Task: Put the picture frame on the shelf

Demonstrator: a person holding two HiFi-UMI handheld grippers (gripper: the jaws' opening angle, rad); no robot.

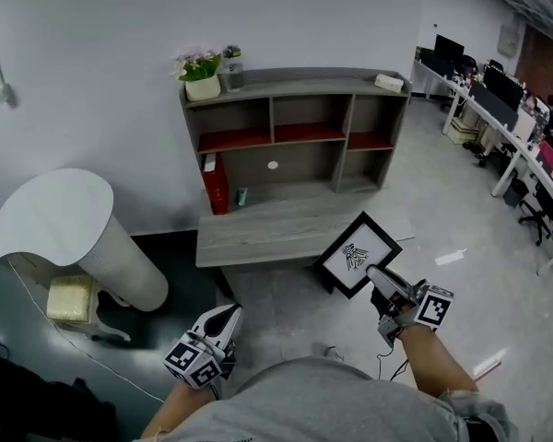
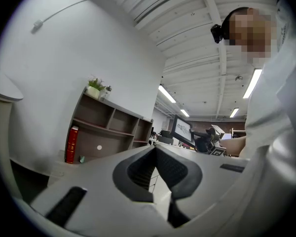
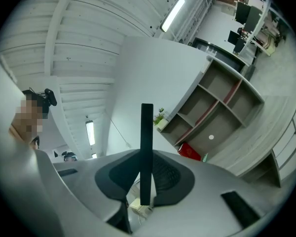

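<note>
Grey shelf stands against the wall (potted plant on top, red book in the lower left bay). Picture frame is off the shelf, held just in front of its low ledge, black border, white face showing. Right gripper is clamped on the frame's near edge, jaws partly apart around it. Left gripper has jaws together, empty, close to the person's body.

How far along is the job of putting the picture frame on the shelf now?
Done: the right gripper has the picture frame clamped by its edge. In hand: it is held in the air, short of the shelf. To do: reach the shelf and set the frame on it.
</note>
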